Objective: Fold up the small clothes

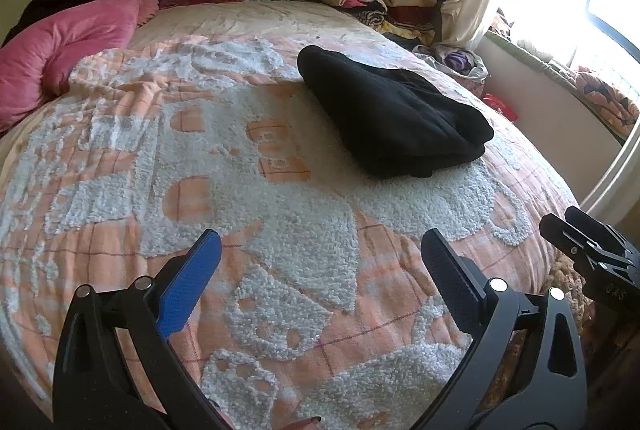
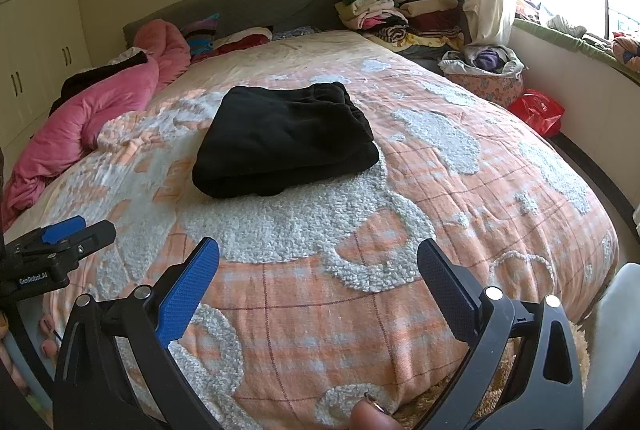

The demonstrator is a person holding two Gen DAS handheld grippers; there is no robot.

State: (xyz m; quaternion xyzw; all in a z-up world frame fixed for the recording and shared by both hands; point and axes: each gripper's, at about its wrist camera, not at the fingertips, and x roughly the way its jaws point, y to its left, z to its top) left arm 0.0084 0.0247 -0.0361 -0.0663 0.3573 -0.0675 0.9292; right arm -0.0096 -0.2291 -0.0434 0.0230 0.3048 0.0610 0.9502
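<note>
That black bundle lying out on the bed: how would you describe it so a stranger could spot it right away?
Start at the big bed with its orange-and-white checked bedspread. In the open middle of it, apart from everything else, lies the folded black garment, a thick, neat, roughly square bundle. The pink quilt lies bunched along one edge and the stacked clothes are heaped by the headboard, mixed in colour; this is plain black and alone.

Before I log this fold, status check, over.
Left tool open, empty. Right tool open, empty. Black garment folded on bed. Nothing in the way.
</note>
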